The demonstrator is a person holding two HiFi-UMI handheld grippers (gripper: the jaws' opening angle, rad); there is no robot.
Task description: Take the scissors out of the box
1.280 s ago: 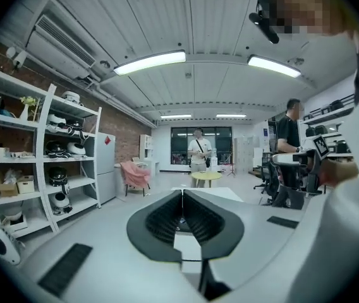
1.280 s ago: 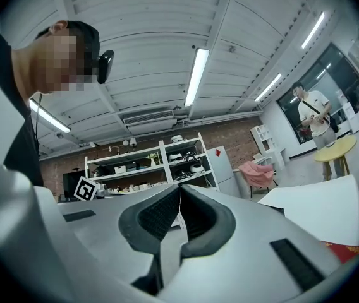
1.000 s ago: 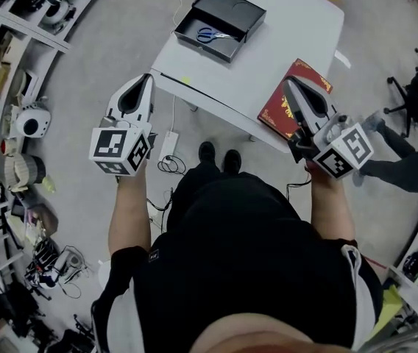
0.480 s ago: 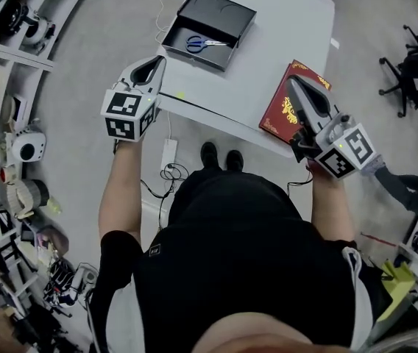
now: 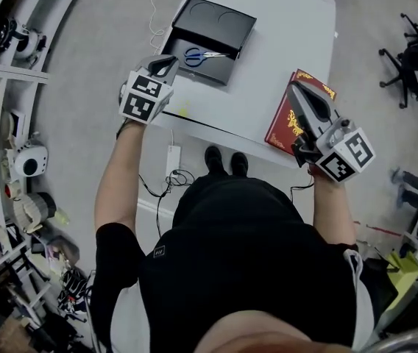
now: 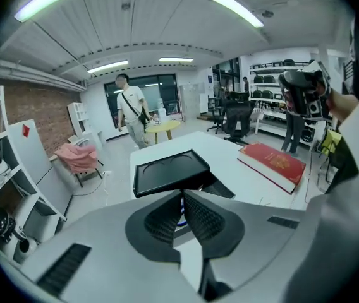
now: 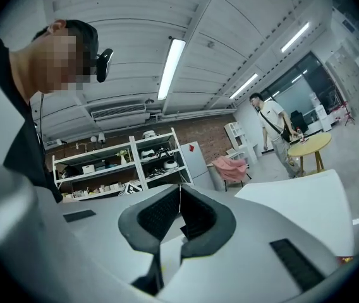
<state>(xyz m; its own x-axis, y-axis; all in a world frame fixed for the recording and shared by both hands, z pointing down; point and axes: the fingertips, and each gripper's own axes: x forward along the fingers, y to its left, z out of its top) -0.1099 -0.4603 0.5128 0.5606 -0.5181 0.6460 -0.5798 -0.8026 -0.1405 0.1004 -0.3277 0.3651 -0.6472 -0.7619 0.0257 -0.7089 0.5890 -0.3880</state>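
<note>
Lying in the open black box (image 5: 222, 63) on the desk (image 5: 286, 28), the scissors (image 5: 202, 54) are not yet taken out. Left tongs (image 5: 170, 59) hover at the box's near edge, pressed together and empty; right tongs (image 5: 296, 88), also together and empty, hang above a red book (image 5: 283, 120).

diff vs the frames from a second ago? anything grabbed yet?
The left gripper has moved from beside the table's near corner up to the near edge of the black box, its tip just short of the scissors. Nothing gripped or released: both grippers' jaws are shut and empty. Unchanged: scissors lie in the box; the right gripper stays over the red book.
</note>
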